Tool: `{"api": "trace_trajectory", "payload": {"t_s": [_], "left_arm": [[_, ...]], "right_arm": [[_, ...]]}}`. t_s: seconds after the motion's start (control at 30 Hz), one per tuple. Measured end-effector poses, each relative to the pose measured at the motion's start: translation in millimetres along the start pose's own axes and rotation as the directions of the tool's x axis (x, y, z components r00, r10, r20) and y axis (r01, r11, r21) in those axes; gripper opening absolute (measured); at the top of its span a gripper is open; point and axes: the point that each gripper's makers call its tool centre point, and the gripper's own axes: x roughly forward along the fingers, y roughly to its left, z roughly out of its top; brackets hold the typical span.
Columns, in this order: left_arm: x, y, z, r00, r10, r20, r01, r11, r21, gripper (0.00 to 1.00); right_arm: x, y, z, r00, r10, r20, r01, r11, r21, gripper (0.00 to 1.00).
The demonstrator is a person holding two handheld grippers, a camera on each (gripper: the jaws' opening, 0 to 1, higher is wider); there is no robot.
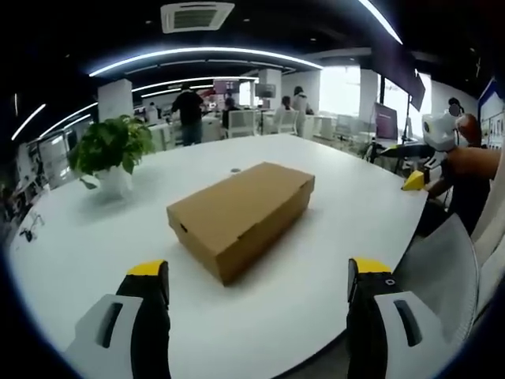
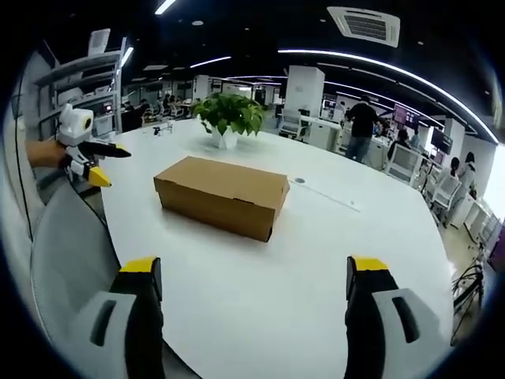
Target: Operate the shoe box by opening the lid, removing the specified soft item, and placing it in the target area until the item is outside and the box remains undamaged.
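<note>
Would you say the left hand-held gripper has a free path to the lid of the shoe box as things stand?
Probably yes. The left hand-held gripper is open and faces the closed shoe box across bare white table, with nothing between them; the potted plant stands off to one side.

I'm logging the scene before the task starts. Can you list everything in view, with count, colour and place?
Shoe box: one, brown cardboard, lid closed, mid-table.
Table: one, white, rounded, carrying the box and plant.
Potted plant: one, green leaves in a white pot, on the table beyond the box.
Chair: one, grey mesh back, at the table's near edge.
Ceiling vent: one, white, overhead.
People: several, standing and seated among desks in the background.
Left tongs: one pair, black jaws with yellow tips, open, short of the box.
Right tongs: one pair, same colours, open, short of the box.
</note>
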Motion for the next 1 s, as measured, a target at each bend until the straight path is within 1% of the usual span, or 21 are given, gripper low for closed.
{"api": "trace_trajectory", "payload": {"t_s": [0.1, 0.2, 0.33, 0.43, 0.6, 0.67, 0.8, 0.87, 1.0], "left_arm": [[7, -1.3, 0.5, 1.0, -0.006, -0.005, 0.006, 1.0, -0.013, 0.95], [13, -2.2, 1.3, 1.0, -0.01, -0.01, 0.01, 1.0, -0.005, 0.95], [20, 0.8, 3.2, 1.0, 0.004, -0.006, -0.004, 1.0, -0.001, 0.91], [25, 0.3, 4.1, 1.0, 0.004, 0.0, -0.004, 1.0, -0.001, 0.89], [34, 0.1, 0.3, 1.0, -0.004, -0.011, 0.004, 1.0, 0.013, 0.86], [39, 2.3, -1.2, 1.0, -0.004, -0.011, 0.004, 1.0, 0.011, 0.85], [46, 8.3, 1.2, 1.0, 0.004, 0.003, -0.004, 1.0, -0.021, 0.83], [50, 12.3, 0.7, 1.0, 0.012, 0.001, -0.012, 1.0, -0.023, 0.83], [52, 18.9, 1.0, 1.0, 0.029, -0.003, -0.029, 0.999, -0.024, 0.82]], "right_arm": [[6, -5, 0.8, 1.0, 0.007, -0.001, -0.007, 1.0, -0.008, 0.92], [11, -9, 1.4, 1.0, 0.016, -0.002, -0.016, 1.0, -0.017, 0.92], [19, -13, 2.8, 1.0, 0.031, -0.002, -0.031, 0.999, -0.03, 0.91], [24, -16, 1.7, 0.999, 0.041, 0.0, -0.041, 0.998, -0.042, 0.9], [35, -18, -3.7, 0.998, 0.064, -0.015, -0.065, 0.996, -0.064, 0.88], [40, -18, -5.3, 0.997, 0.076, -0.025, -0.078, 0.994, -0.076, 0.88], [49, -20, -4.9, 0.995, 0.096, -0.029, -0.098, 0.99, -0.101, 0.87], [52, -21, -5.2, 0.994, 0.101, -0.032, -0.104, 0.989, -0.105, 0.86], [61, -25, -3.7, 0.994, 0.108, -0.02, -0.11, 0.988, -0.112, 0.83]]}}
